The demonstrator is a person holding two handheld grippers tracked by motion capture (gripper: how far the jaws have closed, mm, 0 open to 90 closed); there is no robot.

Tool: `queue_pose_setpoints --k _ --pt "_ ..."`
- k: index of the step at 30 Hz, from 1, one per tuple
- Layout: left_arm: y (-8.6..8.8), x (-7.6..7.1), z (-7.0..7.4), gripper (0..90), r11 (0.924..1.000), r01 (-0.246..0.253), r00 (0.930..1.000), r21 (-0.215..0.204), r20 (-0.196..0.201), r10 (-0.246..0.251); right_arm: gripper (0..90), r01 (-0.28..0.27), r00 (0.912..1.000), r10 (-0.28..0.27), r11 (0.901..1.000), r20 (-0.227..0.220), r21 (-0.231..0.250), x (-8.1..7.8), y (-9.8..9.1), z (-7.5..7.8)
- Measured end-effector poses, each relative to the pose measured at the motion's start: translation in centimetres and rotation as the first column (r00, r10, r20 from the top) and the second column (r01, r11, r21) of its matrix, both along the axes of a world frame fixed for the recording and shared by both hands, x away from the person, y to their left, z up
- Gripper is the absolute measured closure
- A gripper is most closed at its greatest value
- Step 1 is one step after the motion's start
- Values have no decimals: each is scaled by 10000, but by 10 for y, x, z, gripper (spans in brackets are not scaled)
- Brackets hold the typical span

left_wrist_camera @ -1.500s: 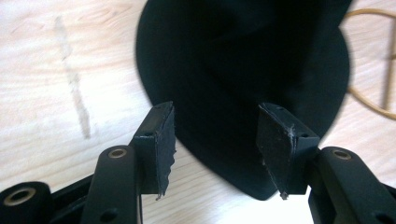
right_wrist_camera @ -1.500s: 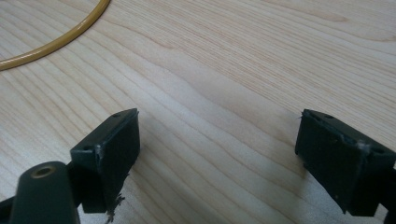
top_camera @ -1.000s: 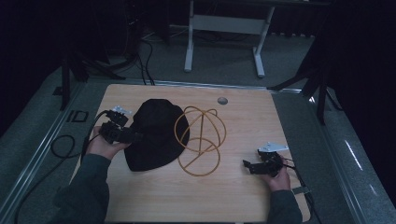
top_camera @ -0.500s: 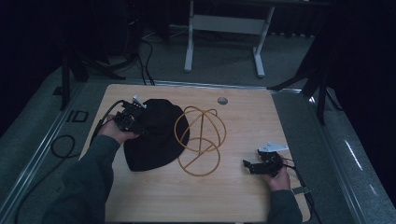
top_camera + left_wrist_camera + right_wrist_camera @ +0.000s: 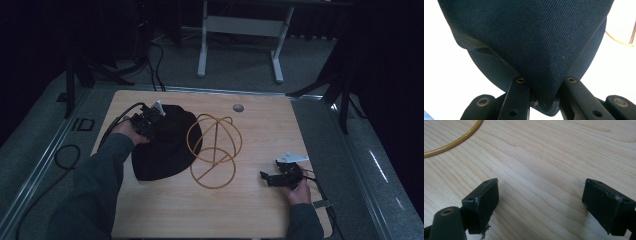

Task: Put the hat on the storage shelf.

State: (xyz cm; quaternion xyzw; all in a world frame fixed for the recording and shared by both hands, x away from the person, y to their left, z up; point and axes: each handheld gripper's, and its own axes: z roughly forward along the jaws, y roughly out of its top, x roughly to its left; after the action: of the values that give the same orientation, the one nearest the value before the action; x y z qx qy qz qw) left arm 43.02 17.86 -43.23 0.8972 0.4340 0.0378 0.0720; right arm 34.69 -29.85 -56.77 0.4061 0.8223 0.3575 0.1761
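The dark hat [image 5: 162,145] lies flat on the left half of the bench [image 5: 260,125], its long axis running from far edge to near, just beside the yellow wire frame [image 5: 214,150]. The left gripper [image 5: 150,120], reaching in from the left, has just closed its fingers [image 5: 520,92] on the hat's far edge. The right gripper [image 5: 278,177] rests level near the bench's right corner, fingers [image 5: 482,200] spread wide apart.

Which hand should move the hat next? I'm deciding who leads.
Left. The left gripper has just closed on the hat, fabric pinched between its jaws. The right gripper rests open on the bare table, beyond the wire frame, apart from the hat.
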Motion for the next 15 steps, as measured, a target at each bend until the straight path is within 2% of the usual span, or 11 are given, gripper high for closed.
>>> queue_pose_setpoints --k 4,15 --pt "-1 5 4 848 9998 28 9999 221 101 -30 138 -6 10000 6 10000 2 -1 0 0 0" --pt "10 8 11 855 9996 71 9999 -284 123 -67 138 -17 10000 17 10000 4 -16 0 0 0"
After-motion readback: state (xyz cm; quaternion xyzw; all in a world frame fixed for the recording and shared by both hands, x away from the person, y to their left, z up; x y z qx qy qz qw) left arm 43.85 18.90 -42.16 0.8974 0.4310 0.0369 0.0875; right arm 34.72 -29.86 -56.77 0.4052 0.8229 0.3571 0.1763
